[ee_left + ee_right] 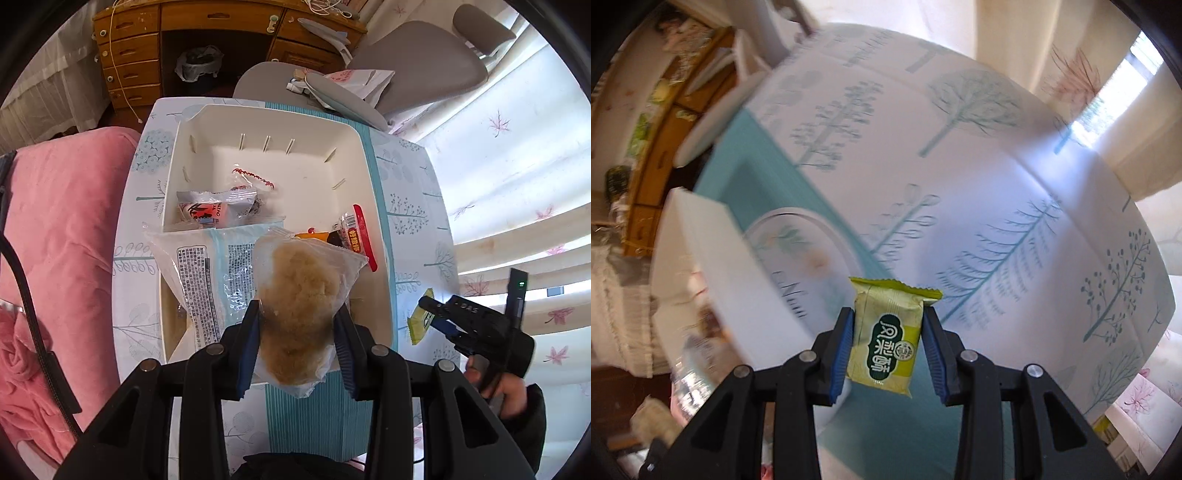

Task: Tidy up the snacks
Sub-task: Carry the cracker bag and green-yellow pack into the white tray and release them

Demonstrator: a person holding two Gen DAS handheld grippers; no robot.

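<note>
While we hold a snack in each hand, the left claw (297,343) pinches a clear bag of brown floss-like snack (301,306) above the near end of the white bin (369,177), which sits on the desk (410,192). The right claw (888,354) pinches a small green pastry packet (886,343) over the tree-print cloth, beside the bin's outer wall. Inside the bin lie a large clear-and-blue bag (201,269), a red-and-white packet (210,208) and a red-edged wrapper (356,236). We judge the soft bag the main risk: slick film may slide from the pads, or land on the rim and tip out. The right view is blurred, so a hurried drop could miss.
</note>
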